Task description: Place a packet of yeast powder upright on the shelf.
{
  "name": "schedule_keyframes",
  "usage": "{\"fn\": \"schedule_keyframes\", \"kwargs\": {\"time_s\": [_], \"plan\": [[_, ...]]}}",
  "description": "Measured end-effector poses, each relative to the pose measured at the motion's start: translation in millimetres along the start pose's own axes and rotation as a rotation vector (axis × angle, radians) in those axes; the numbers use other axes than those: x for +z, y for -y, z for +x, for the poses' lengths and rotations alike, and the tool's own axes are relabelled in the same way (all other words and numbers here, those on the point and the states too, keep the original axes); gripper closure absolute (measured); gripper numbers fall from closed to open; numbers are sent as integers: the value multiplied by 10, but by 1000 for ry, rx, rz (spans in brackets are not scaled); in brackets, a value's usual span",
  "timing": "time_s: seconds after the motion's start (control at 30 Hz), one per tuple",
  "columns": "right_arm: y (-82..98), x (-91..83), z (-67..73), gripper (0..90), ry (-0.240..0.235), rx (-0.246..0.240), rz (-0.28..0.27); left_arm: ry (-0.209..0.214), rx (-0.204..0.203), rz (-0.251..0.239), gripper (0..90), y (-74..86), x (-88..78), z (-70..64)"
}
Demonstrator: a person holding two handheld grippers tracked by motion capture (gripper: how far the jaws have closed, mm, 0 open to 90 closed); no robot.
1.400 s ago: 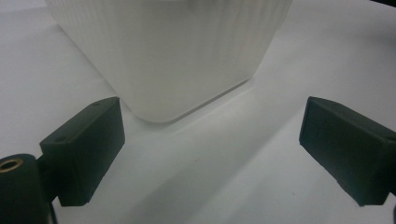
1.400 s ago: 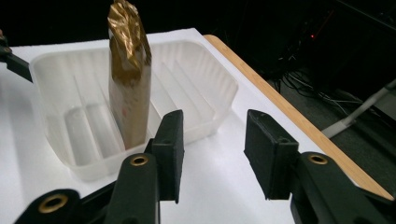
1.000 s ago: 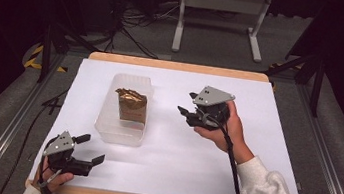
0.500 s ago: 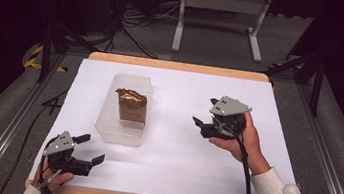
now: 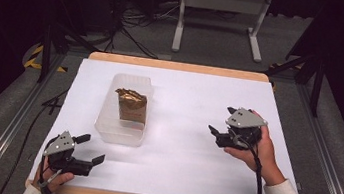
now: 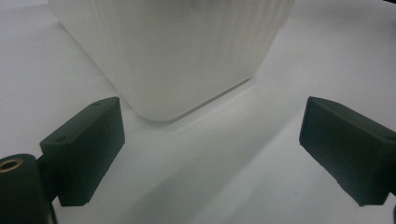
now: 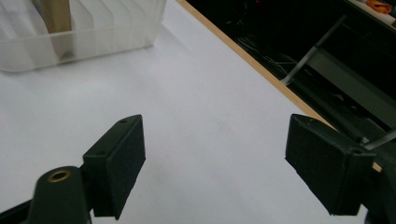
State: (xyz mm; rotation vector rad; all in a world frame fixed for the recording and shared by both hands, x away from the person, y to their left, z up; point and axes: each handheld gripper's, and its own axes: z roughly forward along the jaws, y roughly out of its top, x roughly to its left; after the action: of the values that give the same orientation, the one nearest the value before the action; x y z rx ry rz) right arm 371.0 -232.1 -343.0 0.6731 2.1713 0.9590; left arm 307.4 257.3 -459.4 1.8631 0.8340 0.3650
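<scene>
A translucent ribbed plastic container (image 5: 122, 131) stands left of the table's middle, and a crumpled gold-brown packet (image 5: 131, 106) stands upright inside it. My left gripper (image 5: 91, 148) rests near the front left corner, open, with the container's rounded corner (image 6: 177, 51) just ahead of its empty jaws (image 6: 210, 149). My right gripper (image 5: 221, 121) is held at the right side of the table, pointing left toward the container. Its jaws have just been opening and stand wide with nothing between them (image 7: 215, 163). The container (image 7: 107, 32) and packet (image 7: 56, 14) lie far off at the upper left of the right gripper view.
A white sheet (image 5: 185, 94) covers the table, with a wooden edge (image 5: 179, 66) at the back. Beyond it, cables (image 5: 140, 19) and a metal stand (image 5: 218, 17) sit on the dark floor. Rails run along both sides of the table.
The right hand has drawn away from the container, moving right and toward the table's near side, and its jaws look wider apart. The left gripper, container and packet have not moved.
</scene>
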Motion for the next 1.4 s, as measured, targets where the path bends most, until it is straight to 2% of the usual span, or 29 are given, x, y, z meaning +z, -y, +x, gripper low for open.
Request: {"fn": "schedule_keyframes", "kwargs": {"time_s": [0.07,0.33,0.5,0.6,0.63,0.77,0.83,0.9,1.0,1.07,1.23,1.4], "plan": [[95,-37,-25,202,22,-2,6,-1,2,0,76,0,0,0],[349,-129,-89,191,40,35,18,-2,3,-1,76,0,0,0],[557,-214,-135,186,70,71,0,-2,4,2,76,-1,-1,-2],[638,-252,-147,182,84,76,-1,-2,2,2,76,-1,-1,-1],[716,-291,-165,172,84,102,-18,-4,6,0,77,-1,-2,-1],[814,-340,-179,162,94,117,-42,-2,4,-1,77,0,-2,-1],[894,-395,-182,162,120,125,-79,0,3,-2,76,1,-2,-1],[950,-447,-202,155,127,123,-95,1,4,-3,76,1,-2,0],[1043,-523,-238,148,130,152,-119,-2,6,-3,76,0,-3,0],[1119,-545,-247,145,129,170,-114,-1,5,-1,77,0,-2,-2],[1322,-565,-216,139,158,168,-91,-3,3,5,76,-2,2,-5],[1430,-606,-208,130,158,182,-81,-5,4,3,76,-1,2,-7]]}}
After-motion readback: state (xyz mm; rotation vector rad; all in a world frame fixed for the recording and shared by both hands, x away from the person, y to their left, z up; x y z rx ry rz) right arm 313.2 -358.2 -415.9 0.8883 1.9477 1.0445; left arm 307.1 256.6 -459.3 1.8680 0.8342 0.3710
